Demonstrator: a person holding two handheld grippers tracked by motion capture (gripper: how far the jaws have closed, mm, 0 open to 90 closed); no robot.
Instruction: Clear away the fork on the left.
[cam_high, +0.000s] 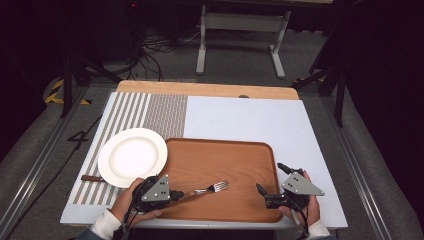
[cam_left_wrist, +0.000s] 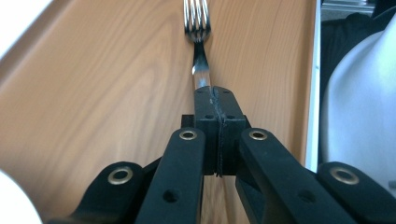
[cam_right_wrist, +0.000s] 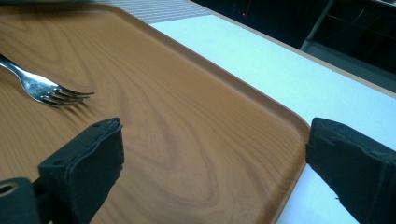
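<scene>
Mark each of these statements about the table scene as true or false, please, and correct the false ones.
1. The left gripper is shut on the fork. True.
2. The fork's tines lie over the white plate. False: the tines are over the wooden tray, and the plate sits on the table to the left of the tray.
3. The right gripper stands open with nothing between its jaws. True.
4. A knife lies in the middle of the tray. False: the brown handle sticks out from under the plate's left edge, off the tray.
5. The right gripper is over the tray's far left corner. False: it is at the tray's near right corner.
</scene>
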